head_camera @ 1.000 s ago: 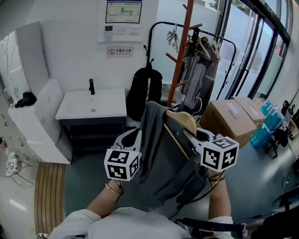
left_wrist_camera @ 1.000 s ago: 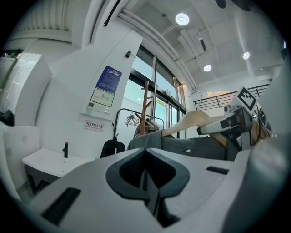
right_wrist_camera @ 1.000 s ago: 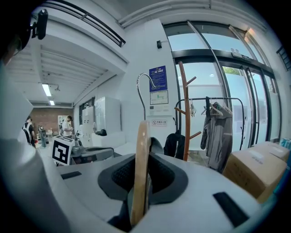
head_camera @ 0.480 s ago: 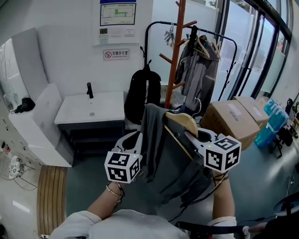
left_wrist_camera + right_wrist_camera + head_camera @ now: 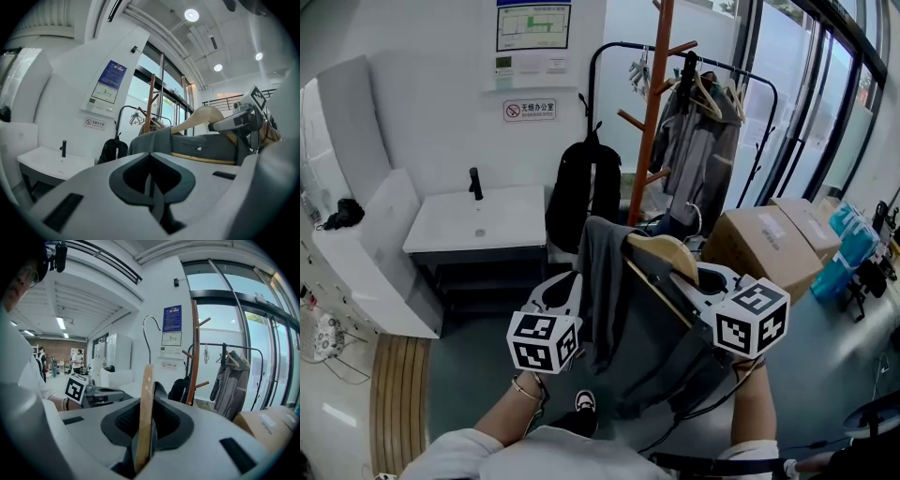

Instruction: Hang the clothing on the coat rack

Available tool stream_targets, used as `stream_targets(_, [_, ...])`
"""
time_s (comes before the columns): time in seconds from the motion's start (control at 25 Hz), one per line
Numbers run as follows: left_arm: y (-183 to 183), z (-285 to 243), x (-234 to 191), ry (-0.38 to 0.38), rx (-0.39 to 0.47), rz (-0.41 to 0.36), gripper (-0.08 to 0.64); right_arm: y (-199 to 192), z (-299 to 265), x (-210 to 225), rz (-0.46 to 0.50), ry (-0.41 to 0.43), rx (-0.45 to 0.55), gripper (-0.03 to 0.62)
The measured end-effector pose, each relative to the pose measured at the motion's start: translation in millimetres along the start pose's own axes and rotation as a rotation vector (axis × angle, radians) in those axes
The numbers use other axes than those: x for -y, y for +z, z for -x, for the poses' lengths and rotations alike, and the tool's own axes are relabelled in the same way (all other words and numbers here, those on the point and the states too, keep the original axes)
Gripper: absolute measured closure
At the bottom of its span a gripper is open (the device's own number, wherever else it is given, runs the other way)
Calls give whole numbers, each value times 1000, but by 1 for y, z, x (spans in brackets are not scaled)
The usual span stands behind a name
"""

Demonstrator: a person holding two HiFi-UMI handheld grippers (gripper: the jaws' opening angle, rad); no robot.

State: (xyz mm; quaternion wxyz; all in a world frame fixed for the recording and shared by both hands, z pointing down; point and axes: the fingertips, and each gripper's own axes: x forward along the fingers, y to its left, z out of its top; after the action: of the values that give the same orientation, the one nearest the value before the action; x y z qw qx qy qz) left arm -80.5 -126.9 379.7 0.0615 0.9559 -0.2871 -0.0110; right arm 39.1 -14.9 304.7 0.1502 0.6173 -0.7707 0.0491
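Note:
A grey garment [image 5: 642, 328] hangs on a wooden hanger [image 5: 667, 247] between my two grippers. My right gripper [image 5: 689, 277] is shut on the hanger's wooden arm [image 5: 146, 399], and the metal hook [image 5: 150, 329] rises above it. My left gripper [image 5: 572, 281] is shut, its tips at the garment's left shoulder; the frames do not show whether cloth is pinched in it. In the left gripper view the jaws [image 5: 151, 180] meet, and the garment [image 5: 197, 147] lies beyond them. The wooden coat rack [image 5: 652, 112] stands ahead, its pegs bare.
A black clothes rail [image 5: 712, 70] with a grey garment [image 5: 698, 145] and spare hangers stands behind the coat rack. A black backpack [image 5: 579, 187] hangs left of the rack. A white sink [image 5: 478, 220] is at the left, cardboard boxes [image 5: 769, 239] at the right.
Both grippers keep the hanger and garment in much the same hold. The room has slid slightly in view, and a shoe now shows below the garment.

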Motion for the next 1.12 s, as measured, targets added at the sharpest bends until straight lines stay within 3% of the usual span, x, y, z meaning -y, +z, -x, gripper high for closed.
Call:
stream_targets(0.4, [21,-55,-6,-31,60,31,551,20,-27,46,6,-8,-12,522])
stream_targets(1.12, [52,-146,-45,22,101,-5,551,56,-84,122,91,83,52,522])
